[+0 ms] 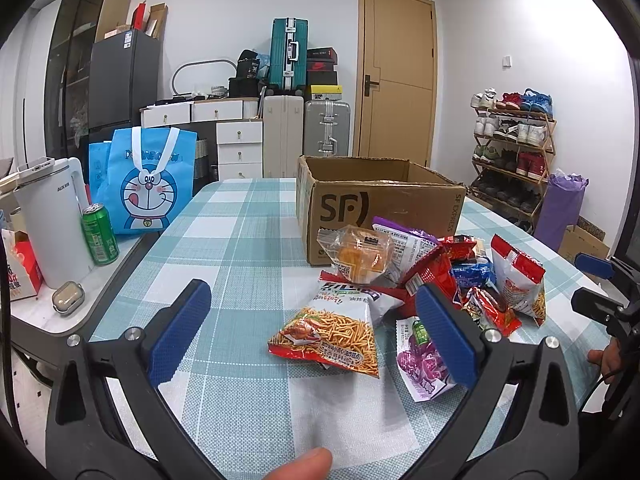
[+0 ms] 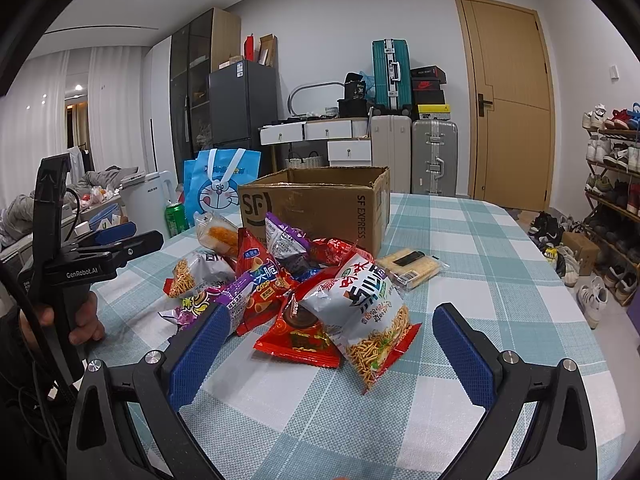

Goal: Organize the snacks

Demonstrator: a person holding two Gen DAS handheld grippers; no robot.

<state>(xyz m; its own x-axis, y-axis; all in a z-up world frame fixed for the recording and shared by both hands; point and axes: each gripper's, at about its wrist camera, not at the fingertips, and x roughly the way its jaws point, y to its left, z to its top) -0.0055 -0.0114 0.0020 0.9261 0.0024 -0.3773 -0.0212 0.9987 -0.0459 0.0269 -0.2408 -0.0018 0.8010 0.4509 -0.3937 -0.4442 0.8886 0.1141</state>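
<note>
Up close, the left gripper (image 1: pixel 316 332) hovers low over a checked worktop (image 1: pixel 240 240), its blue fingers (image 1: pixel 180 332) spread wide and holding nothing. Between them, toward 1 o'clock, lies a noodle bag (image 1: pixel 332 334) flat on the cloth. Just beyond it, at 1 to 2 o'clock, sits a heap of snacks (image 1: pixel 432 268), with a purple packet (image 1: pixel 424 360) touching the right finger's inner side. Behind the heap, at 12 o'clock, stands an open box (image 1: pixel 380 204) marked SF.

From the right wrist view, the right gripper (image 2: pixel 332 354) also hangs above the worktop, fingers (image 2: pixel 464 356) wide apart and empty. The snacks lie at 12 o'clock, a white noodle bag (image 2: pixel 372 312) nearest, leaning on a red packet (image 2: pixel 300 336). A clear cracker pack (image 2: pixel 412 266) lies apart at 1 o'clock, beside the box. At 9 o'clock the other gripper shows, held in a hand (image 2: pixel 80 320).

On a side table at 10 o'clock in the left view stand a green can (image 1: pixel 99 234), a white kettle (image 1: pixel 52 216) and a blue bag (image 1: pixel 148 184).
</note>
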